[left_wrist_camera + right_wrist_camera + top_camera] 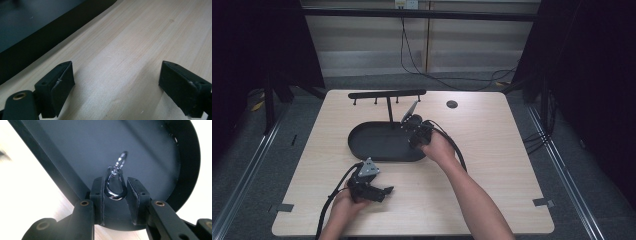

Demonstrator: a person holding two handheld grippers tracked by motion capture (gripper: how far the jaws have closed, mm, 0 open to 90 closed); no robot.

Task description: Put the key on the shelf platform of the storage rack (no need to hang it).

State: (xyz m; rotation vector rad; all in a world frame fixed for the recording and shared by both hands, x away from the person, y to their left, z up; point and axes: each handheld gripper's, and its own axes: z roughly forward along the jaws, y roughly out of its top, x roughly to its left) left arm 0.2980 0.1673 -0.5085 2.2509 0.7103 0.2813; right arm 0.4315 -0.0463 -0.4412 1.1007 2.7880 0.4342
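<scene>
A shiny metal clasp (115,188) with a short chain hangs between the pads of my right gripper (115,181), which is shut on it. It is just above the floor of a black oval tray (75,145). In the high view the right gripper (414,127) is over the tray's (362,147) right end, beside a black T-shaped rack (387,94) with small hooks that rises from the tray. My left gripper (116,72) stands open over bare wood near the tray's wall (37,37). In the high view the left gripper (382,191) is low near the table's front edge.
The light wooden table (492,150) has a round black grommet (452,104) at the back right. Cables trail from both grippers. Dark curtains and a metal frame surround the table.
</scene>
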